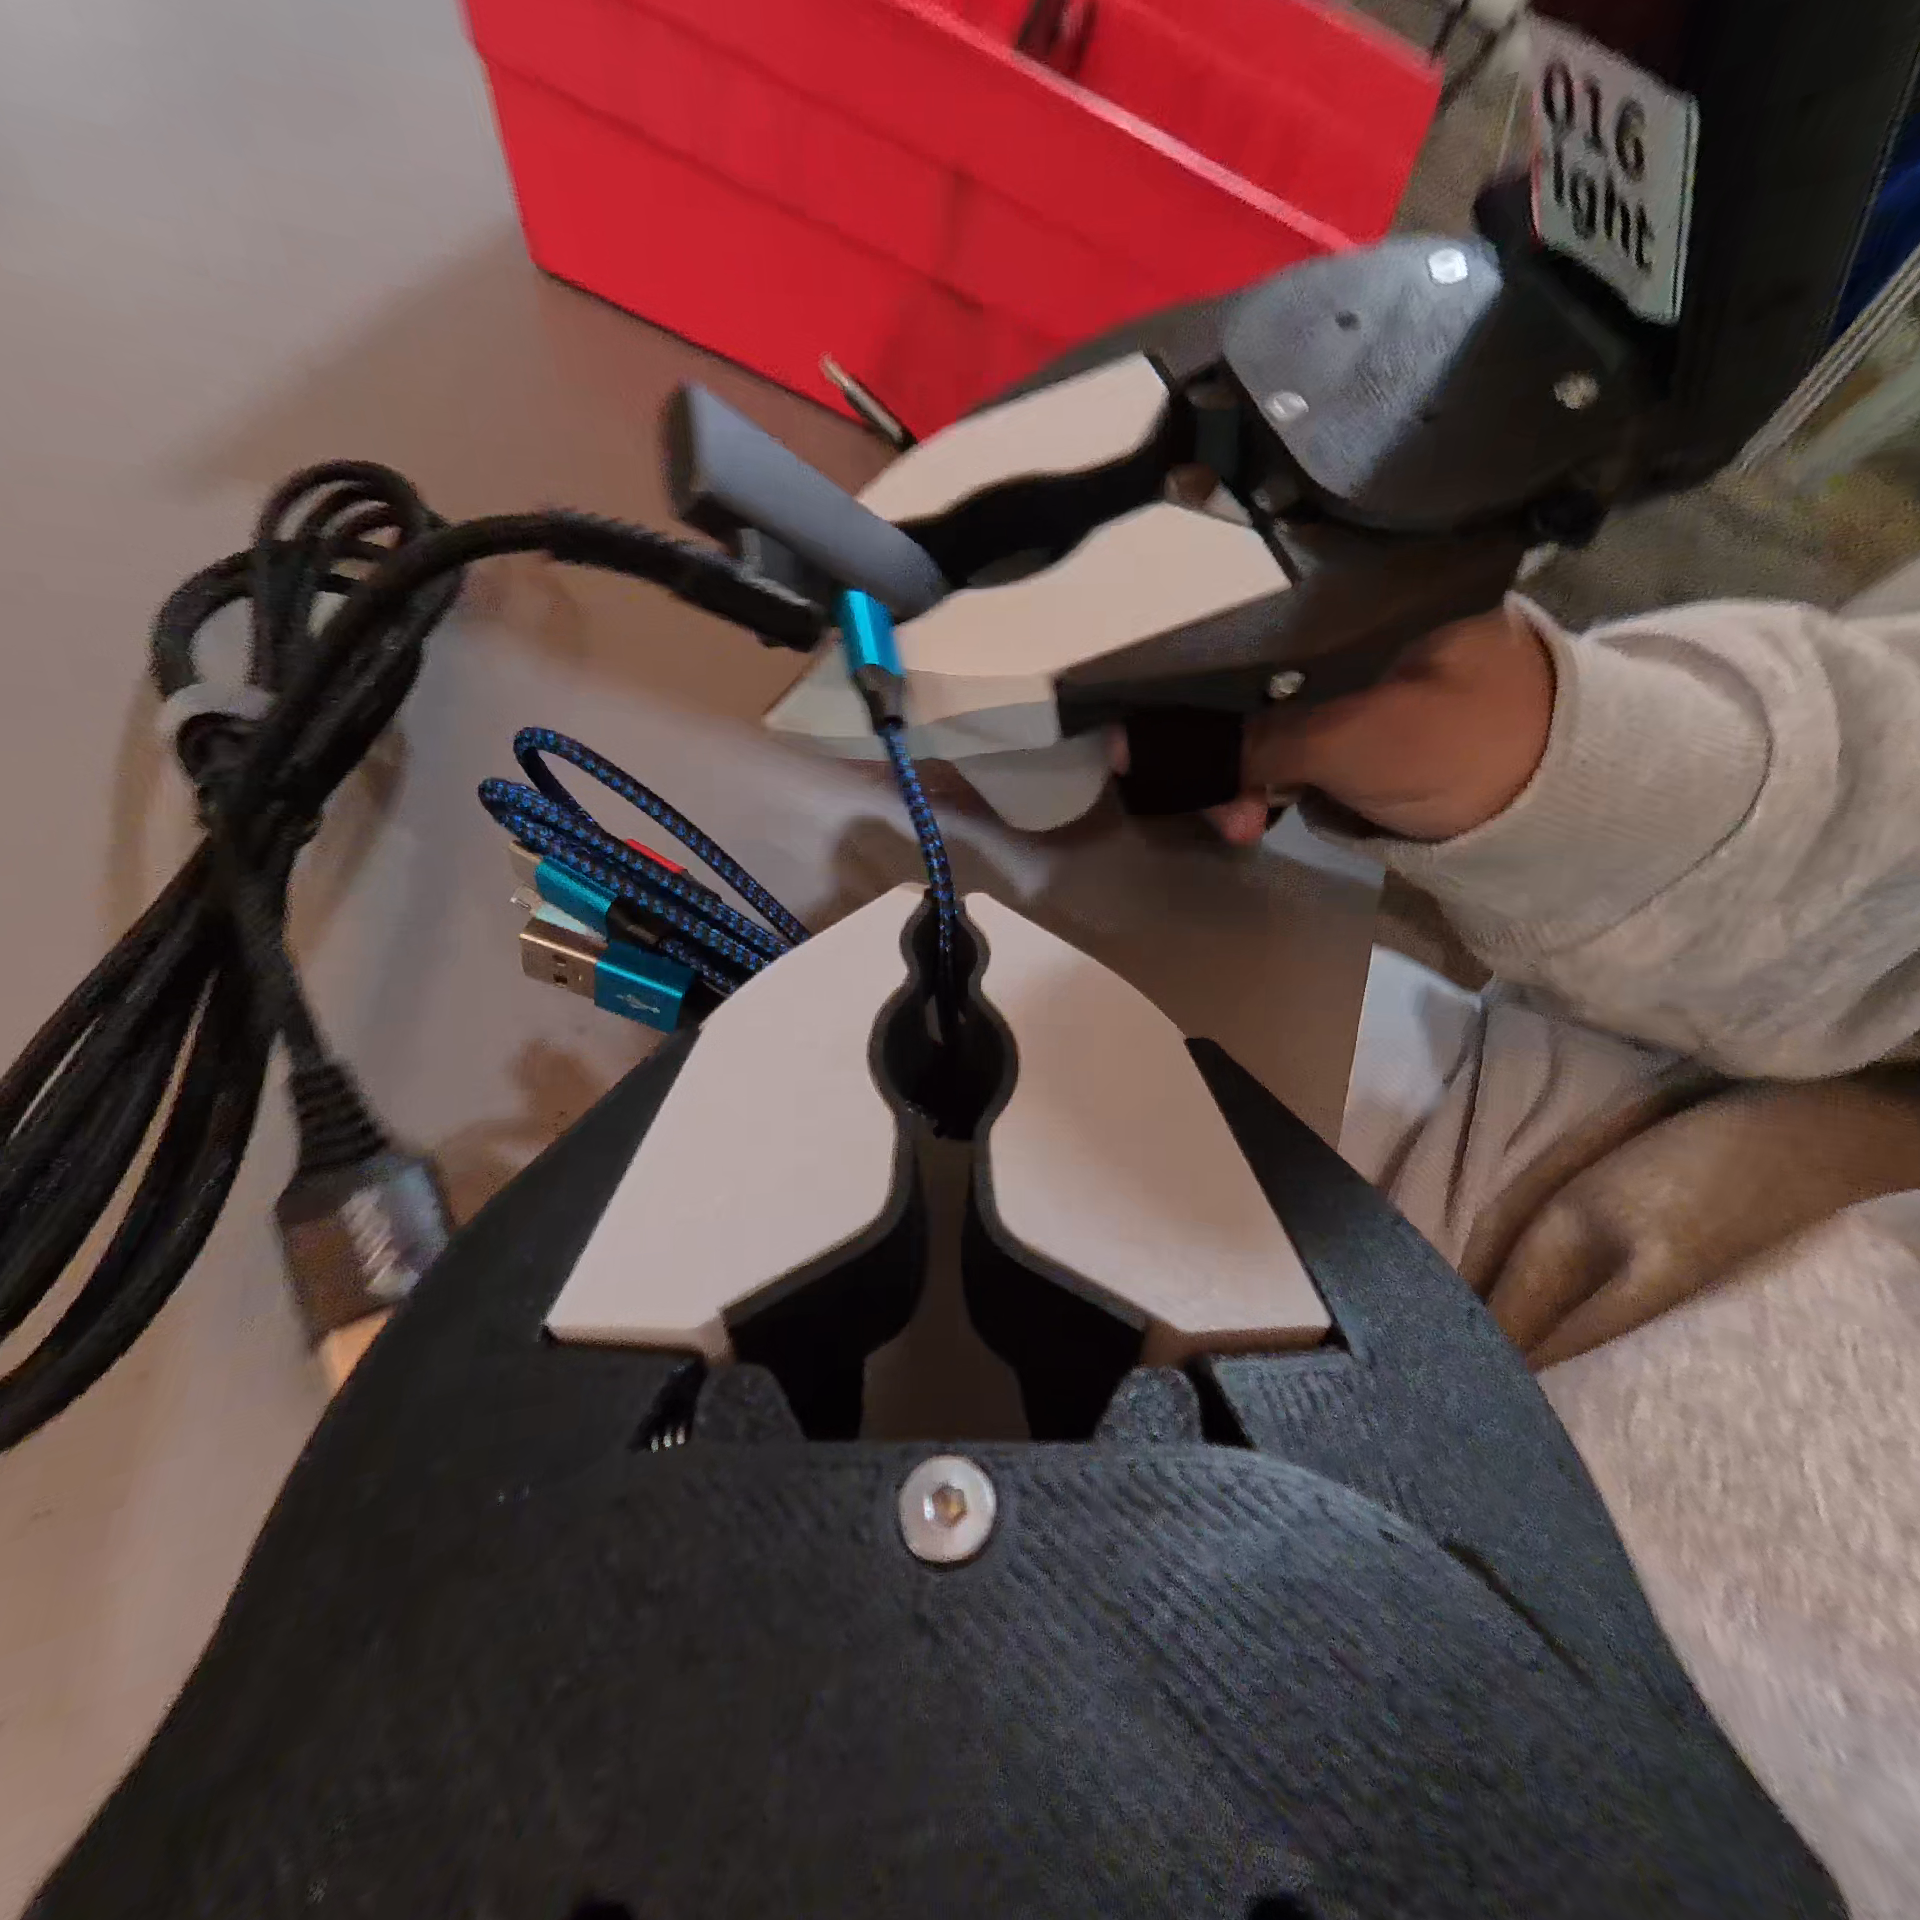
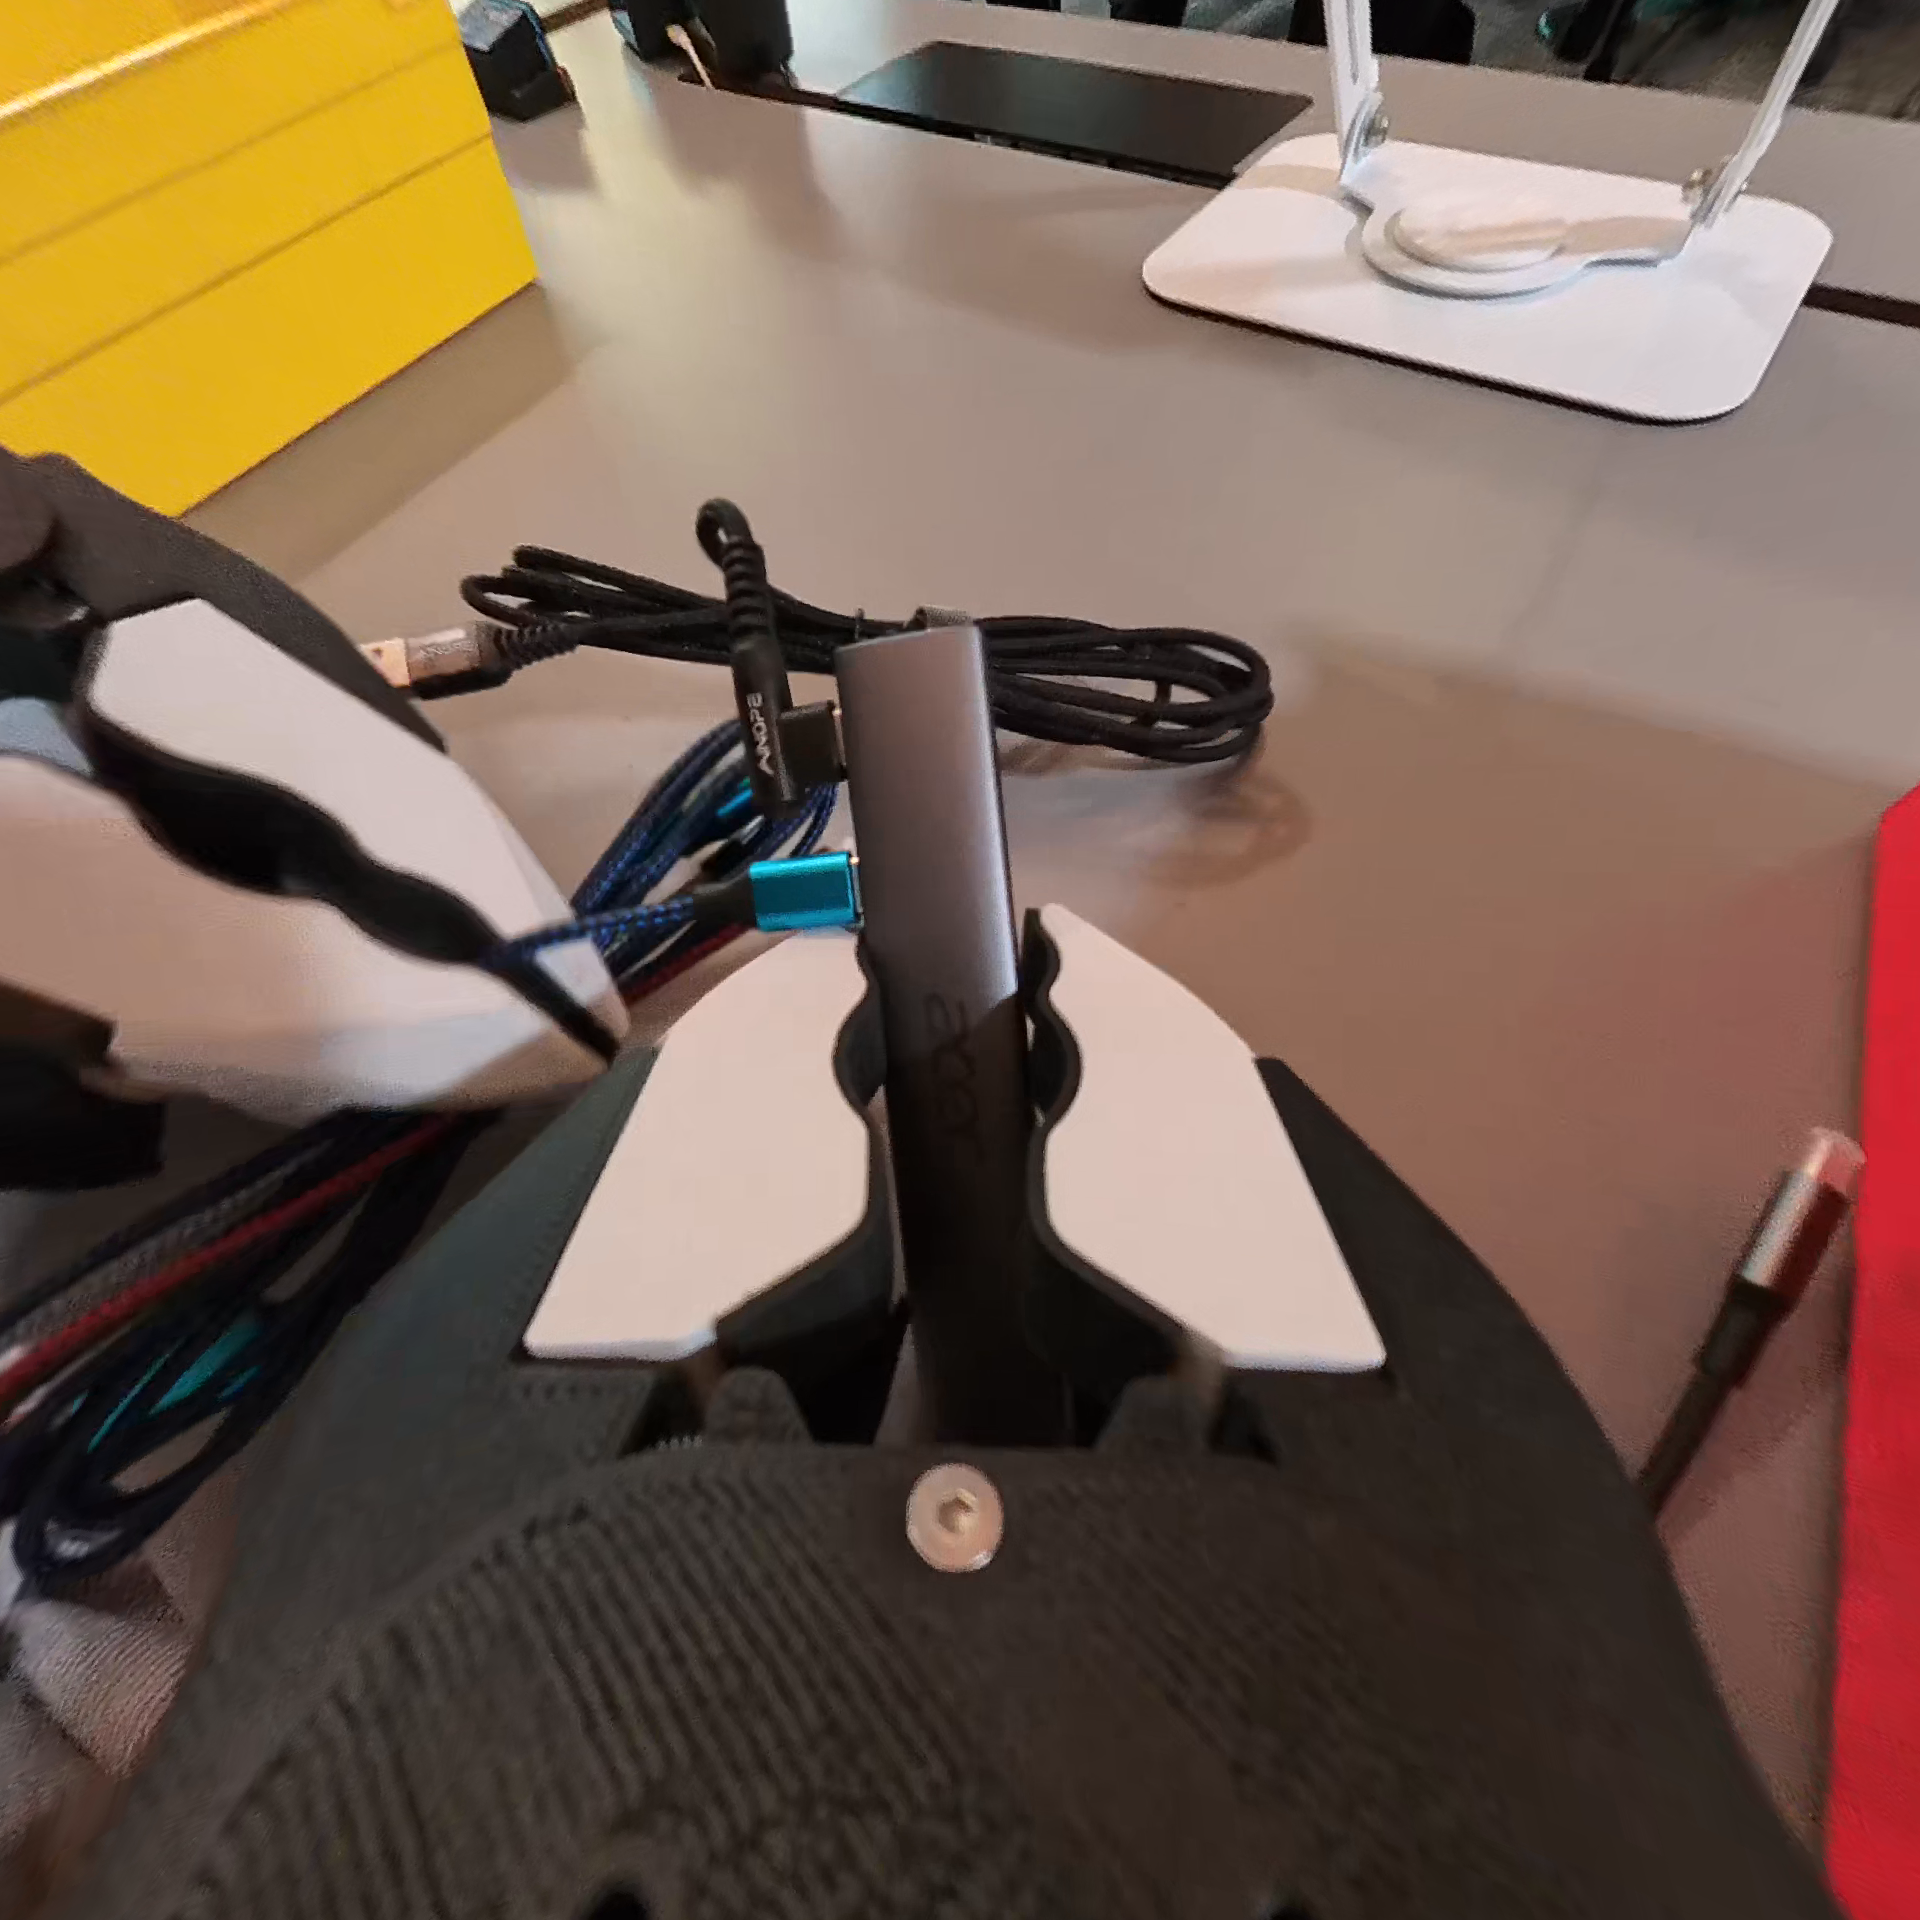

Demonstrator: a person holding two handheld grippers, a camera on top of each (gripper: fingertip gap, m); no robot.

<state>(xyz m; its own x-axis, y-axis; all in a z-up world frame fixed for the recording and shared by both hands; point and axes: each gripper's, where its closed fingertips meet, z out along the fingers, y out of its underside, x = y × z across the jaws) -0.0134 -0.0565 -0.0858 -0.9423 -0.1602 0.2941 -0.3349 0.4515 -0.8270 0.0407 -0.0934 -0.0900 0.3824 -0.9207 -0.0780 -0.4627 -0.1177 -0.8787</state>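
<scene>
My right gripper is shut on a slim grey hub, which it holds upright above the table. The hub also shows in the left wrist view. A black braided cable's angled plug sits in the hub's side, and its coil lies on the table behind. A blue braided cable's cyan plug touches the hub's side below the black plug. My left gripper is shut on that blue cable a short way behind the plug. The rest of the blue cable lies coiled on the table.
A red box stands behind the grippers and a yellow box at the far left. A white stand base sits at the back right. A loose metal-tipped cable end lies by the red box. A sleeved arm holds the right gripper. Spacing between my two grippers at the tips: around 7 centimetres.
</scene>
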